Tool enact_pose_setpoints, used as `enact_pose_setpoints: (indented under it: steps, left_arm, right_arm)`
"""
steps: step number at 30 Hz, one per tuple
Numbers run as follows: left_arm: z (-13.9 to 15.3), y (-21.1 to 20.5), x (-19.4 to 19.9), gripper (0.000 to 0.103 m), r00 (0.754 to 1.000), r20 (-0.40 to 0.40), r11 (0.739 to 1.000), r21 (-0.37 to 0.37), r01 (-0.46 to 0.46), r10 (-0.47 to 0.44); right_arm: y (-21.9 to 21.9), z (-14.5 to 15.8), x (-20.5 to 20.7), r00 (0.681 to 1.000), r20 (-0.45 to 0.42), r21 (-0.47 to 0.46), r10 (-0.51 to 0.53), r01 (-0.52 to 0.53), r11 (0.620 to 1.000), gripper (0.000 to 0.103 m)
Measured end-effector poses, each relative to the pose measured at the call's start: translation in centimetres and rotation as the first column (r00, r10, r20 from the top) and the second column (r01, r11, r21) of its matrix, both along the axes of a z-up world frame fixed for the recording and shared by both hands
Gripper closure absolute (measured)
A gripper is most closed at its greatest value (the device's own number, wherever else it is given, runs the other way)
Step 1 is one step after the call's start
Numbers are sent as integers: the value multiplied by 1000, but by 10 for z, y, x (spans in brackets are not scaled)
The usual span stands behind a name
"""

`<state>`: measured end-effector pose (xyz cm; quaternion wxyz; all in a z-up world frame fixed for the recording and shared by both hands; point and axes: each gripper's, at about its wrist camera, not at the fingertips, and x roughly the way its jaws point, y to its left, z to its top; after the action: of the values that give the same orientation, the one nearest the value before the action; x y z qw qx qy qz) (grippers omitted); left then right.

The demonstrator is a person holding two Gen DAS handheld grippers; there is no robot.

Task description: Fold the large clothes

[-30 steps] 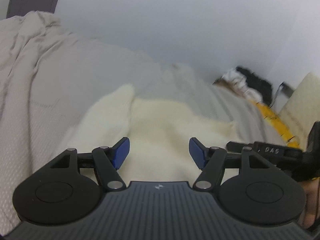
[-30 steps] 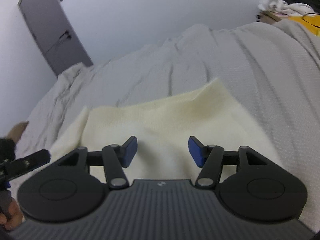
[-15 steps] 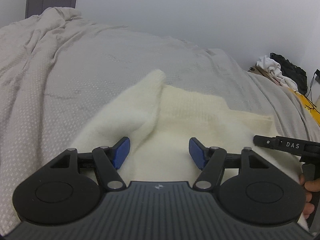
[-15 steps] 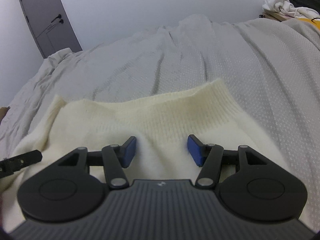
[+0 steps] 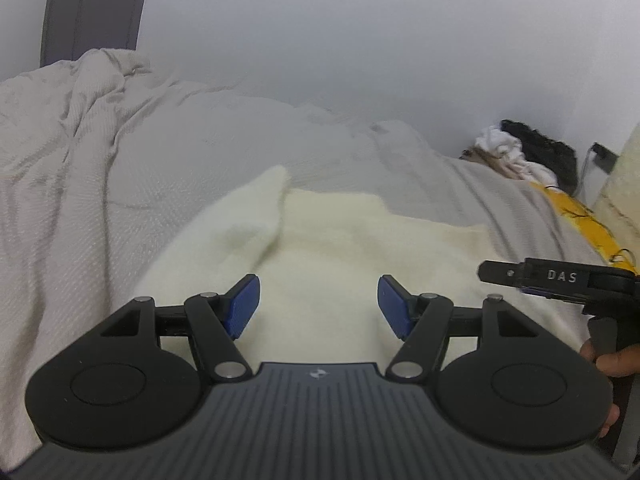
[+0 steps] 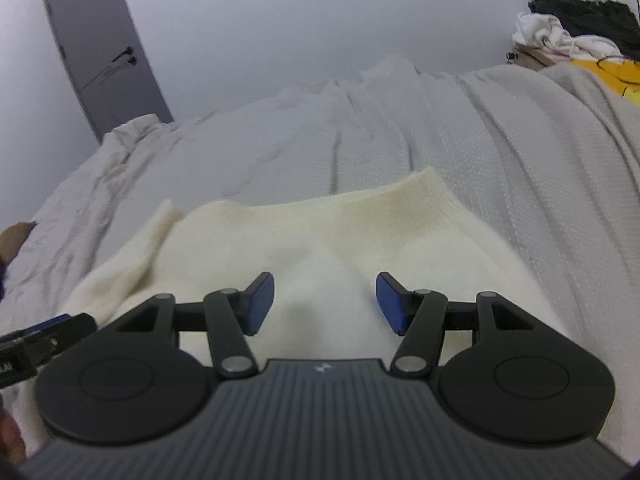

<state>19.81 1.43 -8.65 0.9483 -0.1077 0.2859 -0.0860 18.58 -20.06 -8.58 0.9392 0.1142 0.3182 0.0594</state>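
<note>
Since half a second ago both views have tipped up a little over the cream sweater (image 6: 320,236), which lies partly folded on the grey bedspread (image 6: 400,136). Left claw (image 5: 319,307) and right claw (image 6: 325,303) hang wide open, empty; the next fold likely calls for pinching an edge.

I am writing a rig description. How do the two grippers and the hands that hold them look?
Both the left gripper and the right gripper have blue pads on black linkage arms with silver pivot pins, round black discs and a ribbed grey body bearing a small logo. The right one's side reads "DAS". The right hand appears bare.
</note>
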Motion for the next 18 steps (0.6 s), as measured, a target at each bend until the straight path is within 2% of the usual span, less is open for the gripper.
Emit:
enact_pose_setpoints:
  steps: [3,10,14,16,17,18]
  left_arm:
    - [11,-4,-25,32,1000,18,1000,-2,7,-7]
    - [22,-9,-79,24,999,39,999,-27,21,-20]
    - [20,-6,-100,20,1000,15,998,-69,5,-4]
    - [19,0,-106,19,1000,-12,992,-125,-11,9]
    - [18,3,-108,19,1000,-26,988,-154,-17,13]
    - [16,6,-110,19,999,-44,982,-188,-25,17]
  right_arm:
    - [5,16,-25,1000,21,-7,16,-16,1000,43]
    - [2,38,-84,999,43,100,27,-32,994,43]
    - [-2,33,-110,1000,-20,190,21,-16,982,42]
    - [-6,26,-114,997,-73,282,28,-7,959,41]
    - [-8,22,-115,994,-103,332,33,3,943,36]
    - [-9,18,-117,992,-124,371,37,12,929,24]
